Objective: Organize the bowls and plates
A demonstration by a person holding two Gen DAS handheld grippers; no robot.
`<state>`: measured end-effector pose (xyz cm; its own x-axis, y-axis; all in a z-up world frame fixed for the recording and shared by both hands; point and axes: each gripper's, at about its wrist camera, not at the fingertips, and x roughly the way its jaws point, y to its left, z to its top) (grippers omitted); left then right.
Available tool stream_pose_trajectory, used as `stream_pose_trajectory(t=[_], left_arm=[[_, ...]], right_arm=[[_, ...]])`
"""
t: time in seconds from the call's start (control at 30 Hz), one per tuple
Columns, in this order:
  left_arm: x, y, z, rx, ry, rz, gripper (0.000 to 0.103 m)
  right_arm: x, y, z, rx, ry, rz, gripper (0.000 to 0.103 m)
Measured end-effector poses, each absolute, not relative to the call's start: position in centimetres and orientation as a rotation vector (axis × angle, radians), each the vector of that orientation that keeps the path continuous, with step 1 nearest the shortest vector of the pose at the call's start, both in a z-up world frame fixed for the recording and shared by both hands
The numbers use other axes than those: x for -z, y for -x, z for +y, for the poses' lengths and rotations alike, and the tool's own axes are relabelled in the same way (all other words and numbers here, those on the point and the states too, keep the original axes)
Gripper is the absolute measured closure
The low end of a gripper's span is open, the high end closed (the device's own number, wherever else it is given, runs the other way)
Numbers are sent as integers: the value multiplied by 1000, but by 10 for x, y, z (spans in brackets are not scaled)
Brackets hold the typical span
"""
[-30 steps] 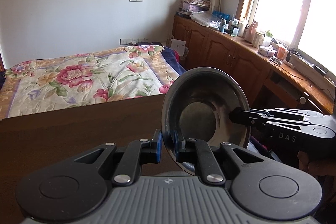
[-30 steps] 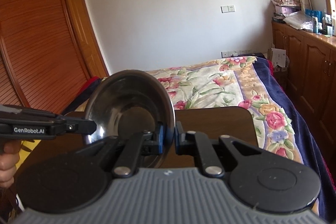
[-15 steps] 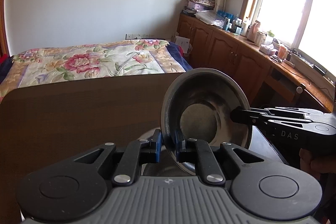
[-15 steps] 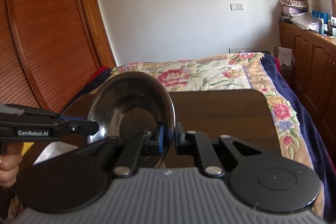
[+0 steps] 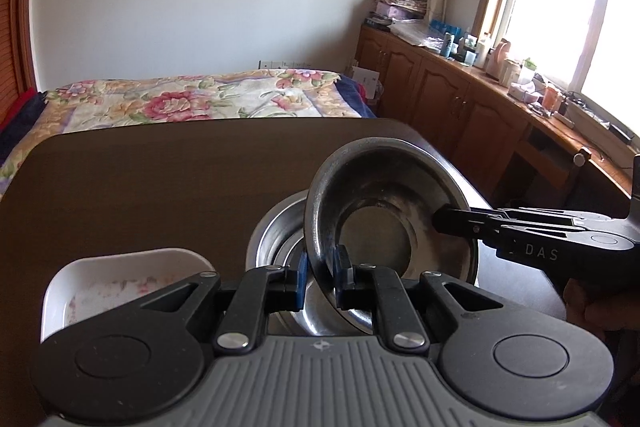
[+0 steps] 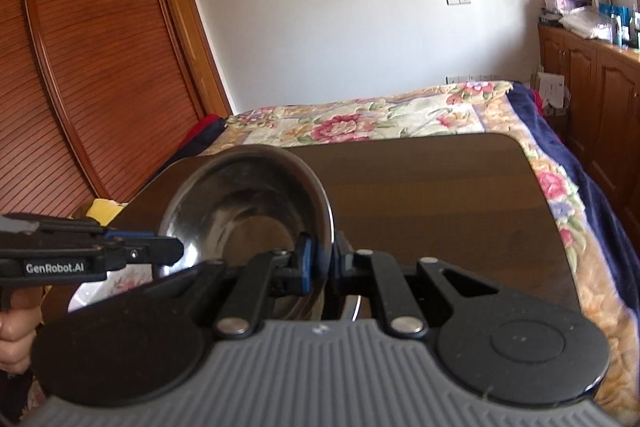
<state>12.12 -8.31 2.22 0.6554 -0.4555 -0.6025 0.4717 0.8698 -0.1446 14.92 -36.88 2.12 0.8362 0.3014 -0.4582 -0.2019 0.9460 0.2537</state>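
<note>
Above the dark table (image 5: 160,195) | steel bowl (image 5: 384,215) tilted, mouth facing cameras | left gripper (image 5: 320,279) and right gripper (image 6: 320,263) clamp opposite rims | second bowl (image 5: 276,227) directly beneath.

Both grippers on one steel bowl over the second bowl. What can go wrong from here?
1. The held steel bowl is pinched only at its thin rim by the left gripper and right gripper; uneven release may tip it.
2. It hangs tilted above the lower steel bowl; lowered like this, it may seat crooked or clang.
3. The white dish sits close beside the lower bowl and could get knocked.
</note>
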Motion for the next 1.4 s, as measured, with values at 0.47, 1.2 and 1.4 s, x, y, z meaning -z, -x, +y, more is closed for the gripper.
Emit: stream_pose_trajectory(t=[0.47,1.2,1.4], left_arm=[[-3,-123,-74,496,-31,695,88],[-7,-110,-66,463,-10,624,88],[-5,-95,-61,449,-18,545,72]], right_arm=[[-8,-144,-352,-276,-176,534,91],[-1,-142,-346,-253,-105,483,89],[-4,-134,-345,-244,-79,437,89]])
